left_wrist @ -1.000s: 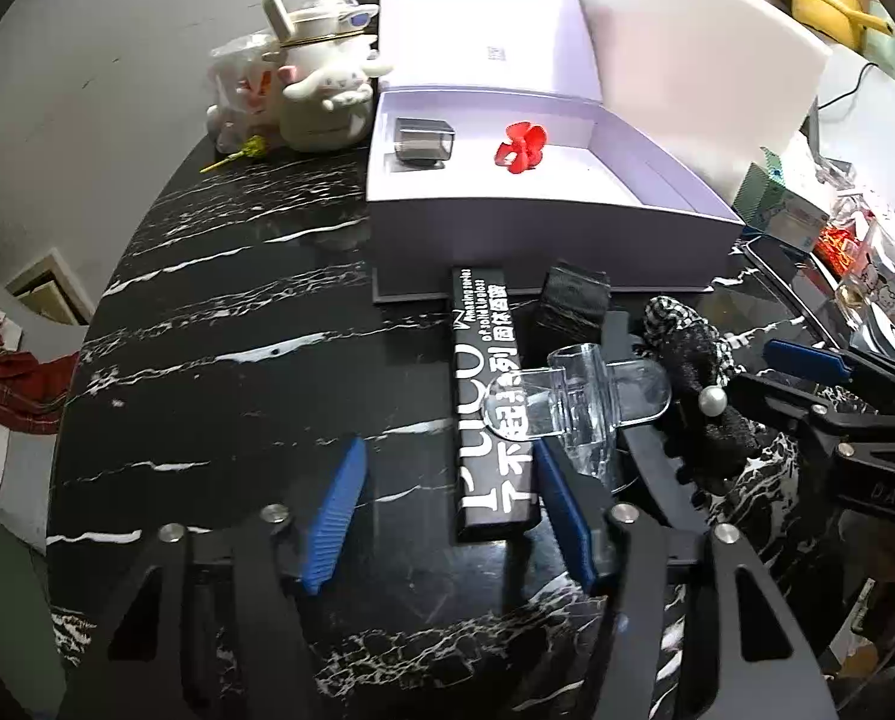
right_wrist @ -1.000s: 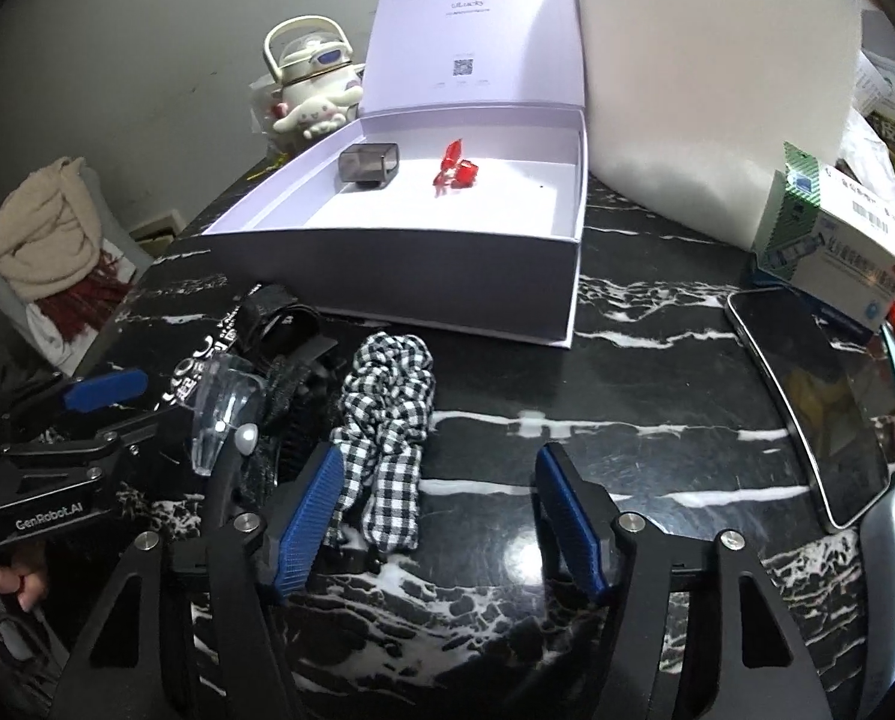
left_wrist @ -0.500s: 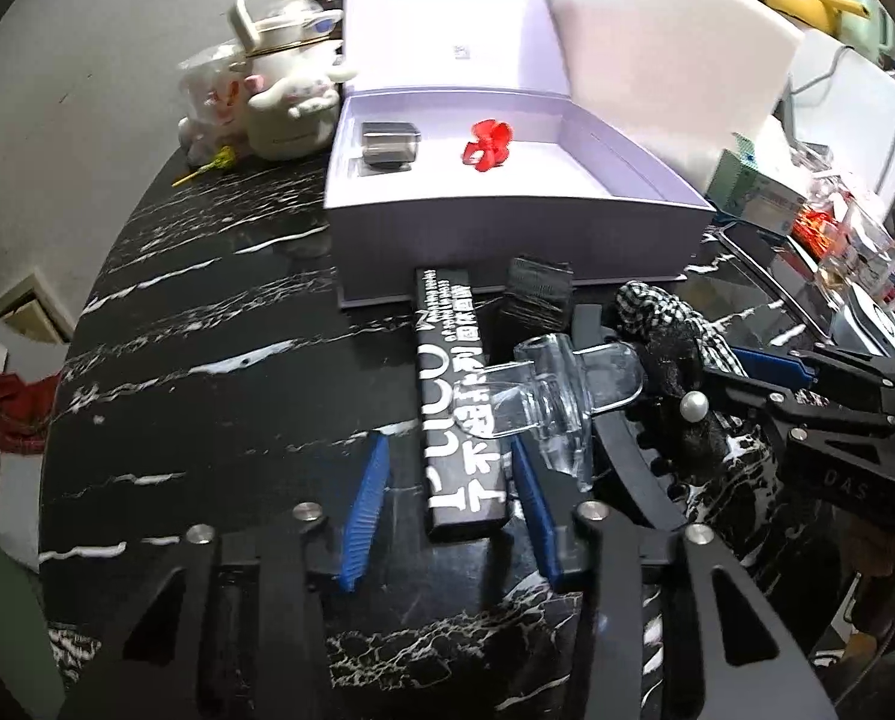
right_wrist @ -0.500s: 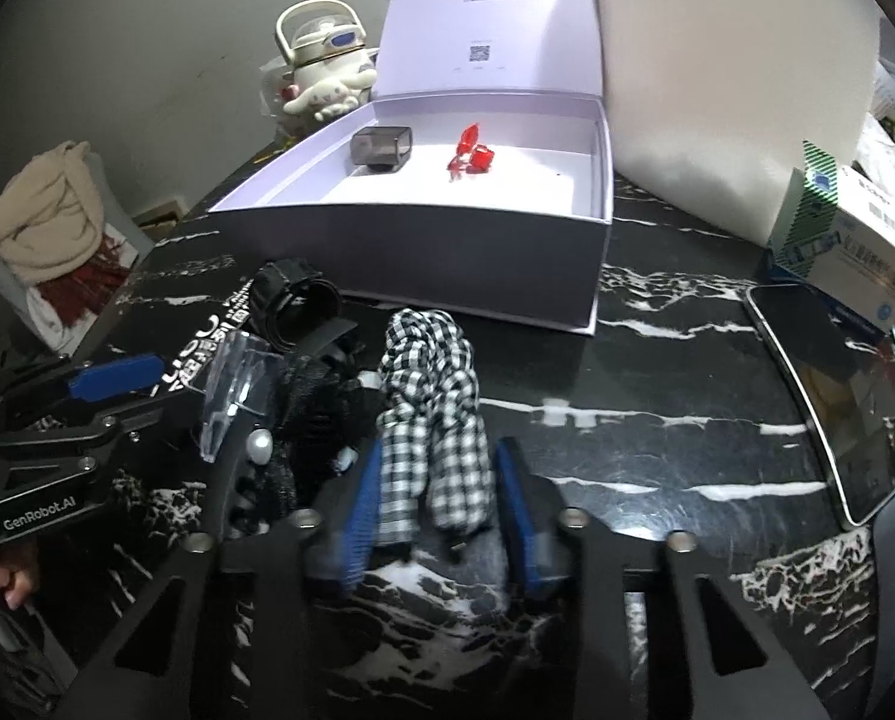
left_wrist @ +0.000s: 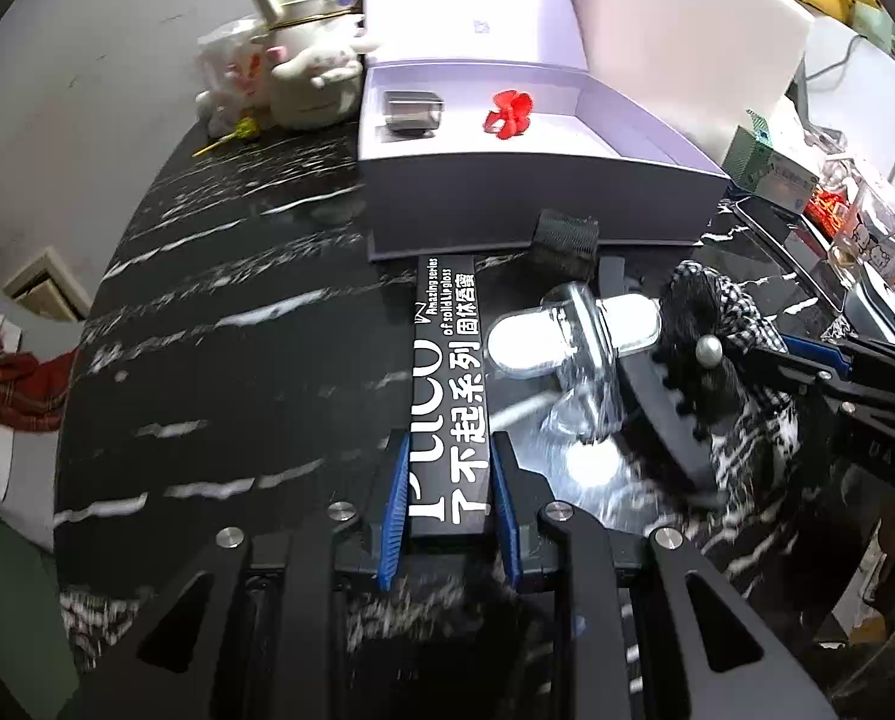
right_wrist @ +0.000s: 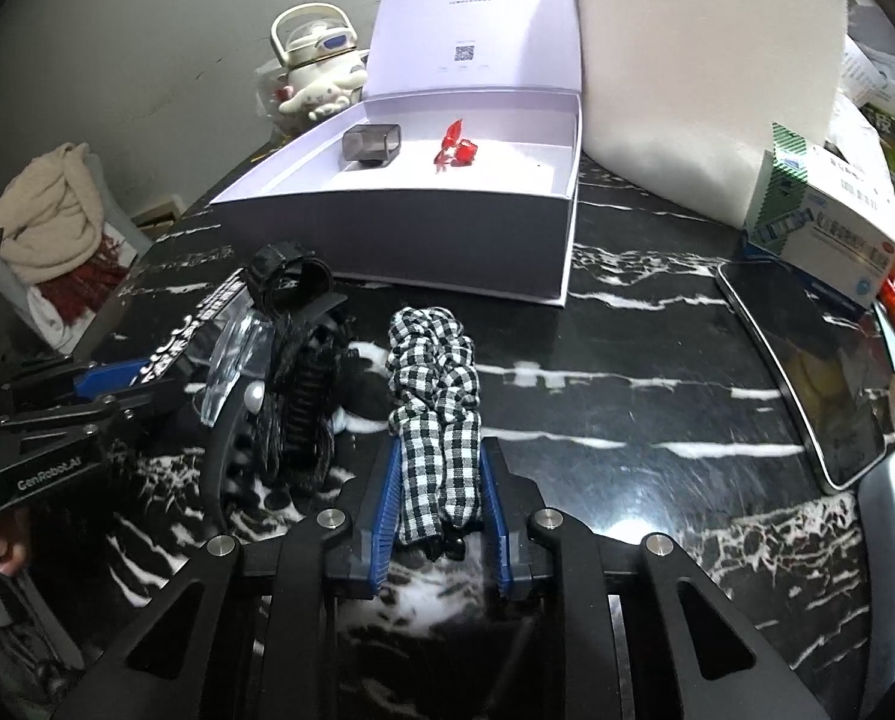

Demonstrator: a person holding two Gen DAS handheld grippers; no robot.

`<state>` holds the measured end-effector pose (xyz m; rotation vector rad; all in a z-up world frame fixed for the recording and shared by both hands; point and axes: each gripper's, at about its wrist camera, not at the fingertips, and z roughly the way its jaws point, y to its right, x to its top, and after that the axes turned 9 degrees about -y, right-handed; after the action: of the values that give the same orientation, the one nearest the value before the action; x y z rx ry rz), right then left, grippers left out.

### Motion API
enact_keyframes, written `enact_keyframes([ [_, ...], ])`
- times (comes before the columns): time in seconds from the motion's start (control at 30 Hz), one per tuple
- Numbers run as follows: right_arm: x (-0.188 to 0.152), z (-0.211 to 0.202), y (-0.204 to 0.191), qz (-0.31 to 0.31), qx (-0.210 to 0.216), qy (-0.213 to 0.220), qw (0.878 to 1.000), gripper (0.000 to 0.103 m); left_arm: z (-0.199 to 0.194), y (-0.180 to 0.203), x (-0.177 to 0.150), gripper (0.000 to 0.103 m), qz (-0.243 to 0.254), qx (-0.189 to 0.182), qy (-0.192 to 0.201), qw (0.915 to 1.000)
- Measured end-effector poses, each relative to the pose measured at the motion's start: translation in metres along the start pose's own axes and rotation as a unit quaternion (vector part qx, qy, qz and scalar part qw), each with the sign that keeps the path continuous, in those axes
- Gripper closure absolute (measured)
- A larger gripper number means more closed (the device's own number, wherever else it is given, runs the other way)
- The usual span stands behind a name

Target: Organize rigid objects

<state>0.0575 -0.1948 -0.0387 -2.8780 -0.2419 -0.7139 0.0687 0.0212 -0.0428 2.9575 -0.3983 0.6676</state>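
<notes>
My left gripper [left_wrist: 447,468] is shut on the near end of a long black lip-gloss box [left_wrist: 447,384] with white lettering, lying on the black marble table [left_wrist: 237,360]. My right gripper [right_wrist: 438,480] is shut on a black-and-white checked scrunchie [right_wrist: 435,384]. Between them lie a clear hair claw [left_wrist: 573,330], a black hair clip with a pearl [left_wrist: 696,360] and a small black band [left_wrist: 564,234]. The open lilac box [left_wrist: 537,180] behind holds a grey case [left_wrist: 414,110] and a red hair clip [left_wrist: 509,114]. The box [right_wrist: 447,228] also shows in the right wrist view.
A white character kettle [left_wrist: 309,78] stands at the back left. A white foam block [right_wrist: 705,60], a medicine carton [right_wrist: 825,222] and a phone [right_wrist: 807,372] lie to the right. Clothes [right_wrist: 45,222] are piled on a chair beyond the table's left edge.
Both grippers moved forward and closed from open: the left onto the lip-gloss box, the right onto the checked scrunchie.
</notes>
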Motion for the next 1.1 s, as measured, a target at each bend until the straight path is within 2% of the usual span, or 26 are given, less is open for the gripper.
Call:
enact_keyframes([
  [0.23,-0.019,-0.012,-0.004,-0.015,-0.022,-0.003,1.0,0.078,-0.015,0.001,-0.03,0.078,-0.012,0.003,-0.011,0.9999],
  [0.37,-0.032,-0.021,-0.006,-0.017,-0.017,-0.01,1.0,0.078,-0.022,0.002,-0.042,0.078,-0.013,-0.007,-0.02,0.9997],
  [0.53,-0.04,-0.024,-0.01,-0.028,-0.02,-0.008,0.999,0.077,-0.023,0.002,-0.045,0.078,-0.013,-0.001,-0.015,0.9998],
  [0.6,-0.04,-0.024,-0.01,-0.026,-0.021,-0.007,0.999,0.075,-0.022,0.002,-0.043,0.077,-0.015,0.008,-0.011,0.9998],
  [0.77,-0.035,-0.02,-0.012,-0.029,-0.028,-0.007,0.999,0.062,-0.017,0.005,-0.034,0.075,-0.01,0.025,-0.005,0.9996],
  [0.87,-0.031,-0.018,-0.013,-0.031,-0.031,-0.006,0.999,0.057,-0.014,0.005,-0.028,0.061,-0.01,0.037,0.0,0.9993],
  [0.93,-0.029,-0.016,-0.013,-0.033,-0.032,-0.005,0.999,0.055,-0.01,0.004,-0.025,0.037,-0.014,0.043,0.003,0.999],
  [0.97,-0.028,-0.016,-0.012,-0.034,-0.034,-0.004,0.999,0.055,-0.008,0.002,-0.024,0.033,-0.018,0.042,0.005,0.9989],
  [1.1,-0.023,-0.013,-0.009,-0.032,-0.037,-0.002,0.999,0.055,-0.003,-0.003,-0.019,0.033,-0.031,0.012,0.013,0.9994],
])
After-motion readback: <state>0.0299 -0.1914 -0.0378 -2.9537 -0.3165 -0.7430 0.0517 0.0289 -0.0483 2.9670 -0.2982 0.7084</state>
